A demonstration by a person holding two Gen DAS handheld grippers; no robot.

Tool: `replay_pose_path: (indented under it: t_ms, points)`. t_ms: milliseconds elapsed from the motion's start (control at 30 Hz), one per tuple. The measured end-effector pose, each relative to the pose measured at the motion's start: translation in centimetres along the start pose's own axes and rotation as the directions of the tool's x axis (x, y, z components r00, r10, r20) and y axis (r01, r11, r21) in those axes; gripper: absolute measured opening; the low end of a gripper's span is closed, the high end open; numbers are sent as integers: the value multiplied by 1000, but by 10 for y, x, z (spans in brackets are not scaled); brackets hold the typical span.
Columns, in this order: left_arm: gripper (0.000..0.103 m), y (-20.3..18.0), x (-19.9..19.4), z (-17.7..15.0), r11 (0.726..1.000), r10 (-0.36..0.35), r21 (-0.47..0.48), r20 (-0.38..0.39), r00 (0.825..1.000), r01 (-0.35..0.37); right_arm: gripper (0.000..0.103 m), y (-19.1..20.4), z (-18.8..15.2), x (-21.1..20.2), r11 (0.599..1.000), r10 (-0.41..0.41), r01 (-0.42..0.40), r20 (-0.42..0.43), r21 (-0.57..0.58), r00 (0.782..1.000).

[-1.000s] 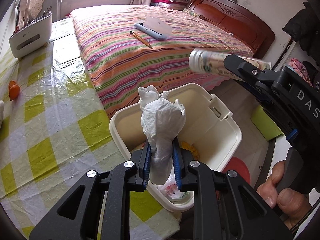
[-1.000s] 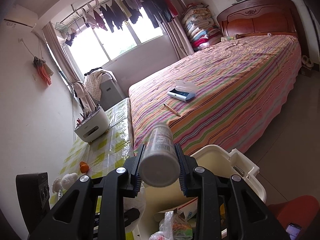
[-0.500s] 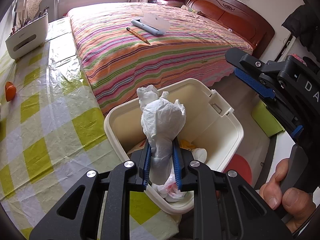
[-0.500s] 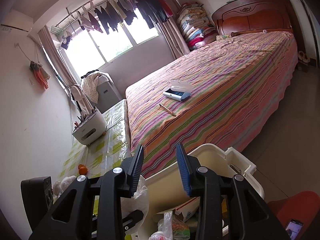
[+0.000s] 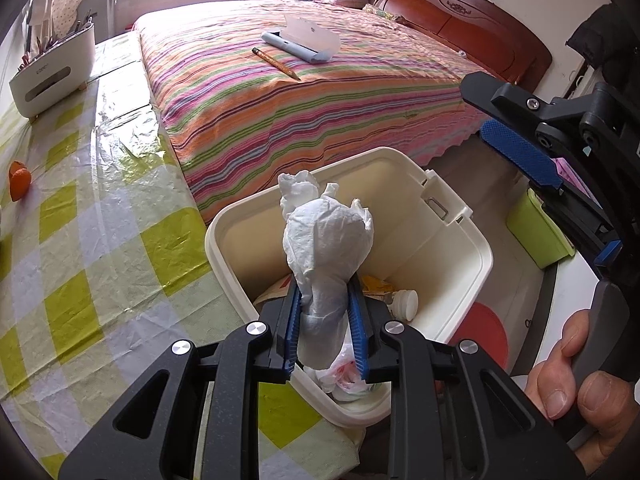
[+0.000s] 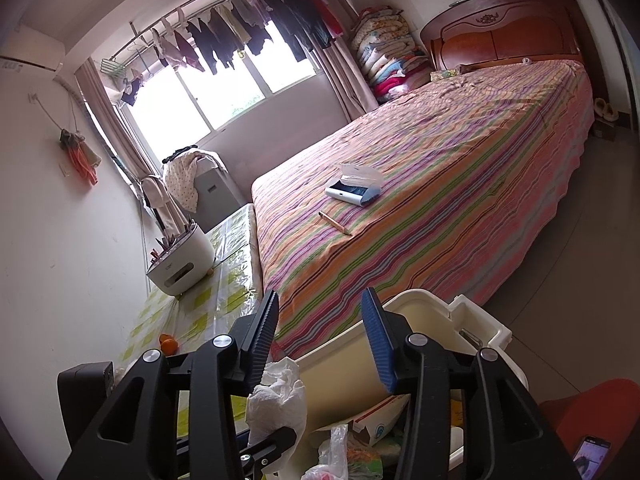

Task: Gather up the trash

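A crumpled white tissue (image 5: 326, 236) stands upright between the blue pads of my left gripper (image 5: 325, 284), which is shut on it just over the near rim of a cream bin (image 5: 486, 258); the jaws are starting to open. The tissue (image 6: 276, 392) also shows low in the right wrist view. My right gripper (image 6: 320, 294) hovers above the bin (image 6: 336, 376) with its jaws opening and nothing between them; it also appears at the right of the left wrist view (image 5: 480, 116). A white bottle (image 5: 406, 304) lies among wrappers inside the bin.
A checked tablecloth (image 5: 80, 240) carries an orange (image 5: 19, 176) and a white organiser (image 5: 52, 76). The striped bed (image 5: 320, 92) holds a pencil (image 5: 276, 64) and a pencil case (image 5: 304, 42). A green box (image 5: 536, 232) and a red stool (image 5: 480, 328) sit on the floor. A hand (image 5: 576, 384) grips the right handle.
The bottle held in my right gripper a second ago has dropped into the bin, and the right jaws have spread apart. My left gripper still holds the tissue in the same place.
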State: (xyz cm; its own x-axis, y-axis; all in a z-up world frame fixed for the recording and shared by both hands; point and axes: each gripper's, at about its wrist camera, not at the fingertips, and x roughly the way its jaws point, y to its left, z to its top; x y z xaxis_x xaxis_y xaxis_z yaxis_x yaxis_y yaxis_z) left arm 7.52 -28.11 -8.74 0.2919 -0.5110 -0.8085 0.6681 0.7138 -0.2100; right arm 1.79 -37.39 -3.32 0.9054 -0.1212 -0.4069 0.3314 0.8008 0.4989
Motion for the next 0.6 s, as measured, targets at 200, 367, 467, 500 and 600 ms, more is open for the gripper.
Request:
replay_pose_path:
  t_ms: [200, 367, 467, 500, 600]
  points:
    - [23, 0, 2, -1, 1000, -2, -3, -10, 1000, 2, 42, 0, 0, 0, 1000, 1, -1, 1, 2, 1000]
    - [35, 1, 3, -2, 1000, 14, -4, -13, 1000, -14, 42, 0, 0, -1, 1000, 3, -3, 5, 5, 1000]
    - [53, 1, 0, -2, 999, 35, -1, 11, 999, -35, 43, 0, 0, -1, 1000, 4, -4, 4, 7, 1000]
    - [58, 1, -2, -2, 999, 43, 1, 19, 999, -43, 43, 0, 0, -1, 1000, 3, -3, 4, 7, 1000]
    - [69, 0, -7, -2, 998, 64, 4, 44, 997, -64, 43, 0, 0, -1, 1000, 4, -4, 5, 7, 1000]
